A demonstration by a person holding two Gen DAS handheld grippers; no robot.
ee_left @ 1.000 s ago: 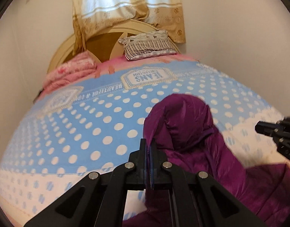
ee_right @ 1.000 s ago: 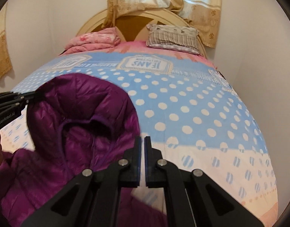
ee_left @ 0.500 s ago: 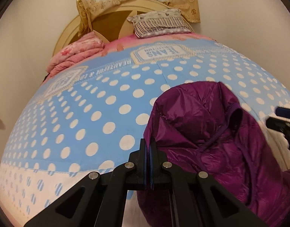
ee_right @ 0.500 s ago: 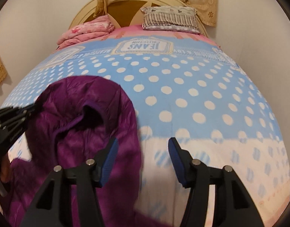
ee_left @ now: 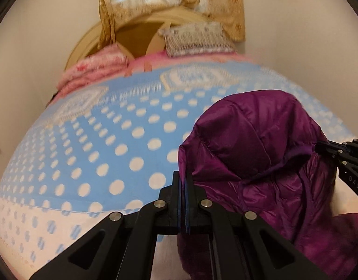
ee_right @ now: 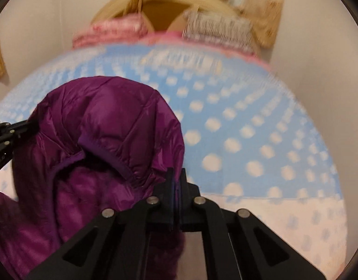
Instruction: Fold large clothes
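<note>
Both my grippers pinch the quilted purple hooded puffer jacket (ee_left: 260,154) above the bed.

My left gripper (ee_left: 183,200) is pressed together on the jacket's left edge, my right gripper (ee_right: 176,198) on its right edge; the hood stands raised over the blue bedspread with white polka dots (ee_left: 104,154).

Both tools are matte black plastic. The left gripper (ee_left: 183,200) has two flat fingers lined with blue pads (ee_left: 186,206), carried on angular linkage arms with triangular cut-outs and round silver screws (ee_left: 160,203). The right gripper (ee_right: 176,200) is built alike, with dark blue pads and silver screws (ee_right: 153,200); white lettering marks its side in the left wrist view.
</note>
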